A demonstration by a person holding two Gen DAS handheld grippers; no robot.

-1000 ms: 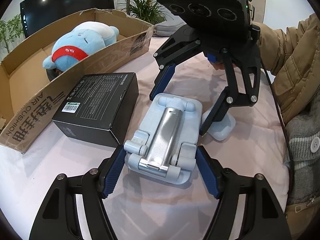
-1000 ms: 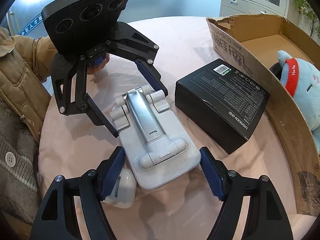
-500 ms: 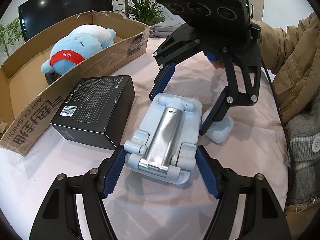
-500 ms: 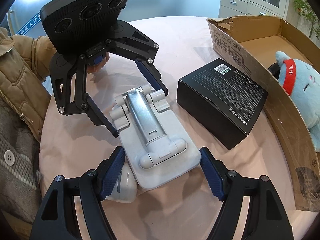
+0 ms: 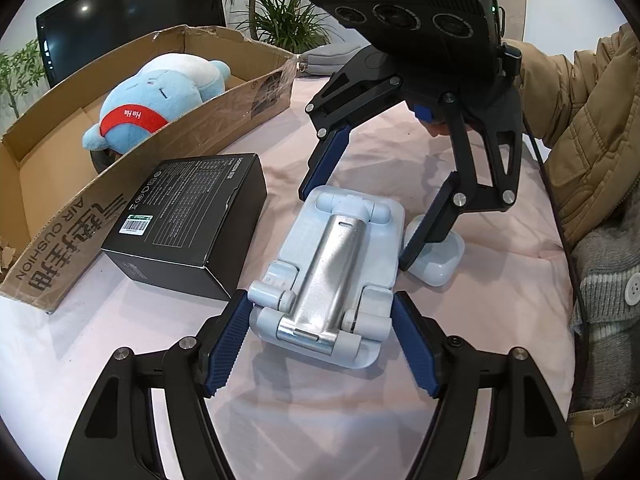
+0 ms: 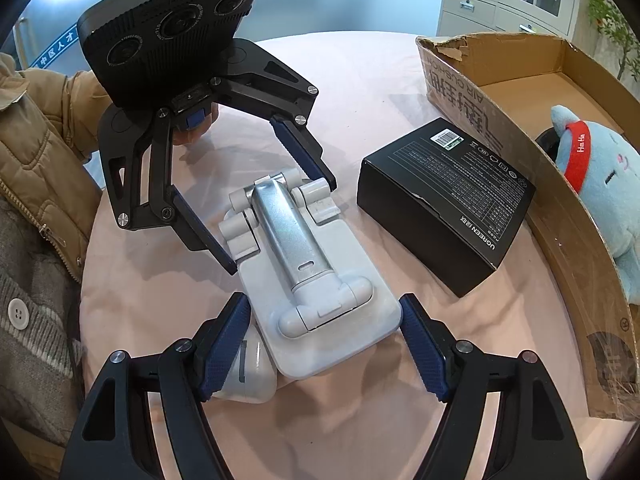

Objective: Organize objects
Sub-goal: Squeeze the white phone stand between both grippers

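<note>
Both tongs are spread wide around the same folded phone stand, one from each end.

Left wrist view: left tongs [image 5: 320, 344] straddle the hinge end of the phone stand [image 5: 332, 276], blue pads just beside its edges but I can't see them actually pressing. Across from them the right tongs [image 5: 360, 212] frame the far end, and one finger sits right against a white earbud case [image 5: 436, 256]. Black box [image 5: 188, 216] lies beside the stand, and the cardboard box [image 5: 40, 264] behind it already has a blue plush toy [image 5: 160, 96] inside.

Right wrist view: right tongs [image 6: 324, 344] gape over the flat base end, with the earbud case [image 6: 248, 376] tucked under the left-side finger. Left tongs [image 6: 276, 208] bracket the hinge end. Everything sits on the pink worktop [image 6: 360, 80].

My take: only one pair needs to grab. I'd close on the stand's long straight sides, keep the earbud case out of the pinch, squeeze evenly so the hinge doesn't swing open, then lift towards the cardboard box [image 6: 520, 80].
</note>
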